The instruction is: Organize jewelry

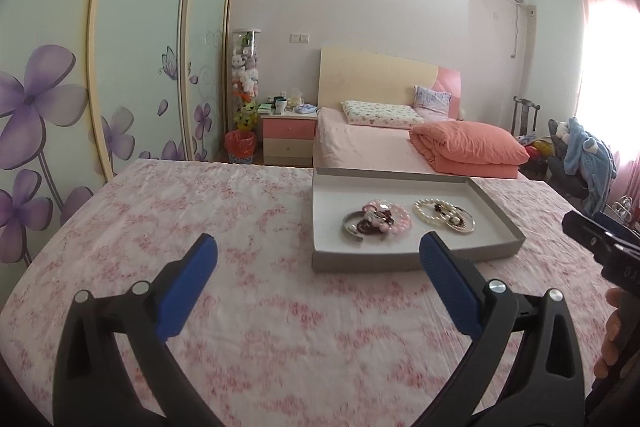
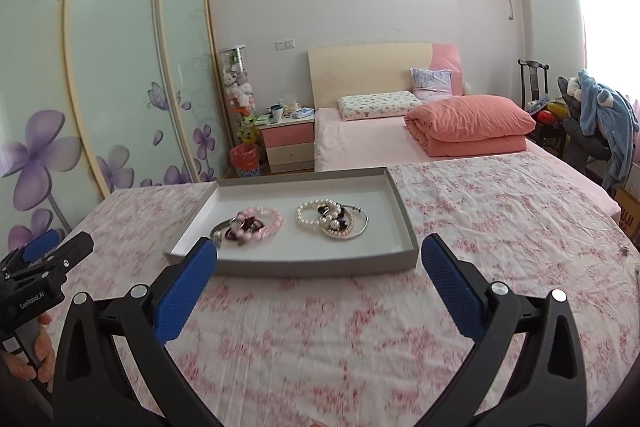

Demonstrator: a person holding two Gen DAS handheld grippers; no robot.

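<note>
A shallow grey tray (image 1: pixel 400 261) (image 2: pixel 312 265) with a white floor lies on the pink floral cloth. It holds two heaps of jewelry: a pink bead bracelet (image 1: pixel 394 217) (image 2: pixel 260 223) with a silver bangle and dark beads, and a white pearl bracelet (image 1: pixel 426 209) (image 2: pixel 316 213) with a gold and silver bangle. My left gripper (image 1: pixel 318 255) is open, low over the cloth, to the tray's near left. My right gripper (image 2: pixel 318 255) is open just short of the tray's near wall. Nothing is between either pair of blue pads.
The cloth-covered table (image 1: pixel 200 227) (image 2: pixel 500 227) spreads wide around the tray. A small metal item (image 2: pixel 623 249) lies on it far right. Behind stand a bed (image 2: pixel 400 135), a nightstand (image 2: pixel 286 143), a red bin (image 2: pixel 245 159), wardrobe doors on the left and a chair with clothes on the right.
</note>
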